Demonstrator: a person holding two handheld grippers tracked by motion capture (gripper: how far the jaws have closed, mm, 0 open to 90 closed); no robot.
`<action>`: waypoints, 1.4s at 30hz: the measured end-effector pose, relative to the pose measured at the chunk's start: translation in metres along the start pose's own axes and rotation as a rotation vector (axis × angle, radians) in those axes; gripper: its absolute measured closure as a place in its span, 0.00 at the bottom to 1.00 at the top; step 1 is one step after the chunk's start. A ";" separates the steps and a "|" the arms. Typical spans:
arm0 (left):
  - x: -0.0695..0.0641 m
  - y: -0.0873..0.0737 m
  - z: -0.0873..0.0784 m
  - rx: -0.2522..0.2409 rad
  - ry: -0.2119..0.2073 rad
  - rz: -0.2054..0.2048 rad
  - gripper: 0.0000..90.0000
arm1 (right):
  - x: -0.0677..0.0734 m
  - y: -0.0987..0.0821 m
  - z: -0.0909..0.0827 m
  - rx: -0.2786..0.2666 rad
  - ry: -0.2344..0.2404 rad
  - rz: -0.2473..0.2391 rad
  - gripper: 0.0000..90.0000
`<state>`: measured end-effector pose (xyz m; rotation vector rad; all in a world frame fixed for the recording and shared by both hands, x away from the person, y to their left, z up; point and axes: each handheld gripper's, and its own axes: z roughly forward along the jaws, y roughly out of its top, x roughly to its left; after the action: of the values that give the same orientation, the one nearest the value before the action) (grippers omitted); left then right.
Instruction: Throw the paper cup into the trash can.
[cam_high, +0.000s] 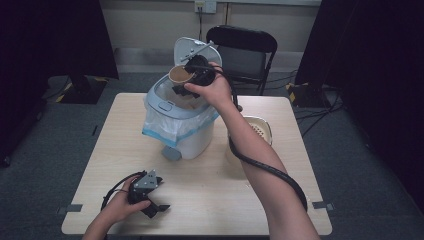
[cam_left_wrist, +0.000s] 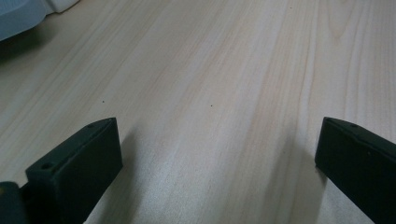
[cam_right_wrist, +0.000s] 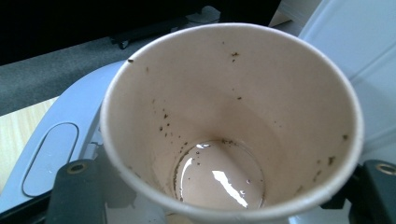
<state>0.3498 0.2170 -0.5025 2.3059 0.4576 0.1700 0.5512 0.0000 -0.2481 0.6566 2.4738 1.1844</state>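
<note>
A used paper cup (cam_high: 180, 75), brown inside with a little liquid and dark specks at its bottom (cam_right_wrist: 219, 177), hangs tilted over the open mouth of a white pedal bin (cam_high: 160, 100). My right gripper (cam_high: 187, 82) is shut on the cup, one black jaw on each side of its wall in the right gripper view (cam_right_wrist: 229, 184). The bin's lid (cam_high: 195, 50) stands up behind the cup. My left gripper (cam_high: 155, 207) rests near the table's front left, jaws wide open over bare wood (cam_left_wrist: 219, 163) with nothing between them.
The bin has a blue-edged plastic liner (cam_high: 165, 130) and a grey pedal (cam_high: 171, 152) facing me. A white perforated bowl (cam_high: 259, 127) sits right of the bin, partly behind my right forearm. A black folding chair (cam_high: 245, 47) stands beyond the wooden table (cam_high: 215, 195).
</note>
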 end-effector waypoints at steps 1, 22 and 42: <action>0.000 0.000 0.000 0.000 0.000 0.000 0.00 | 0.000 0.000 0.000 0.001 -0.002 -0.003 0.29; 0.000 0.000 0.000 0.000 0.001 -0.002 0.00 | -0.001 -0.009 -0.012 -0.005 0.023 0.045 0.17; 0.000 0.000 0.000 0.000 0.004 0.002 0.00 | 0.004 -0.029 -0.042 0.022 0.064 0.025 0.19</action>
<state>0.3498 0.2171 -0.5024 2.3065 0.4578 0.1751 0.5207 -0.0411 -0.2465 0.6673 2.5416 1.2067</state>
